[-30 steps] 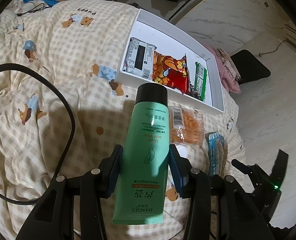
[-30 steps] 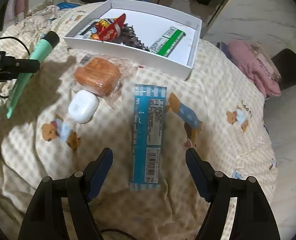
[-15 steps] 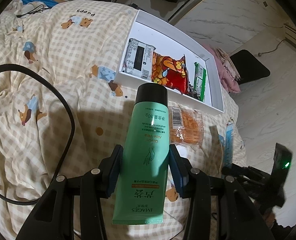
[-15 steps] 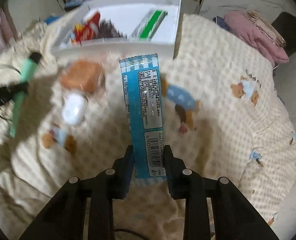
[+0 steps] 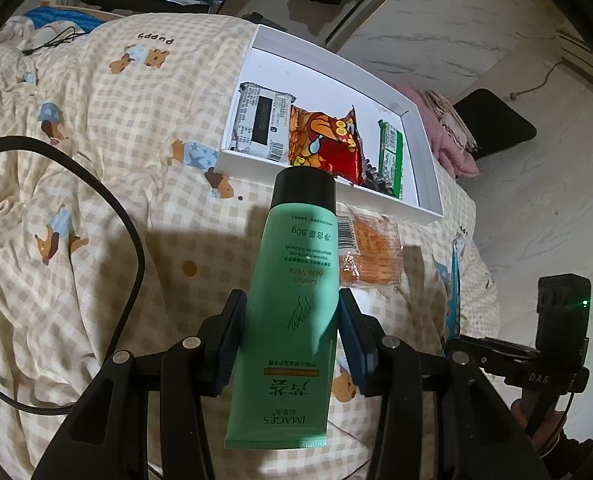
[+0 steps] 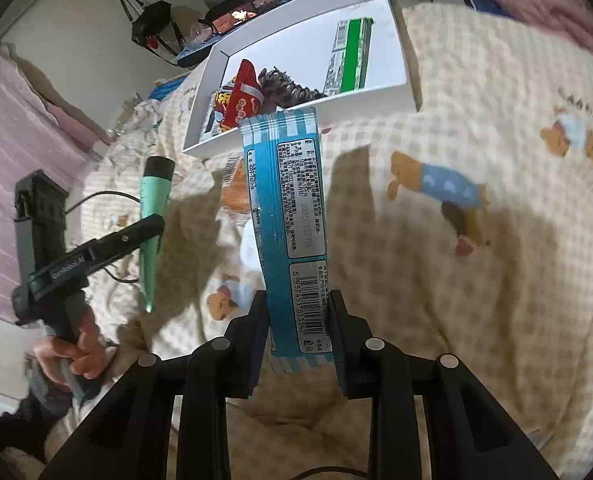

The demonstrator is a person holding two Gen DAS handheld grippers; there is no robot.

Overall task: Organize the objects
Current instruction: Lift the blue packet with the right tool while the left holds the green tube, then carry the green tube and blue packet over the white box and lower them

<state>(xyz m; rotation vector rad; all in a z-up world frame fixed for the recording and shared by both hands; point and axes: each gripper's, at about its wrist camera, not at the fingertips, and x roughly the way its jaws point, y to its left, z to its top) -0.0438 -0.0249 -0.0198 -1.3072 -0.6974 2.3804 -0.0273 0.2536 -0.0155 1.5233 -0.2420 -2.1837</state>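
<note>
My left gripper (image 5: 292, 316) is shut on a green hand-cream tube (image 5: 296, 284) with a black cap, held above the bed; the tube also shows in the right wrist view (image 6: 154, 204). My right gripper (image 6: 298, 312) is shut on a long blue snack packet (image 6: 288, 208), lifted off the quilt; its edge shows in the left wrist view (image 5: 453, 292). The white box (image 5: 328, 60) lies ahead and holds a grey-white packet (image 5: 262, 120), a red snack bag (image 5: 328, 144), a green bar (image 5: 390, 156) and a dark hair clip (image 6: 284, 86).
An orange biscuit pack (image 5: 370, 248) lies on the checked quilt (image 5: 116, 128) just before the box. A white earbud case (image 6: 250, 246) lies partly hidden behind the blue packet. A black cable (image 5: 108, 208) loops on the left. Pink clothes (image 5: 448, 136) lie past the bed.
My right gripper closed on the blue packet, lifted it off the quilt and swung up and left. The left gripper with the tube has barely moved.
</note>
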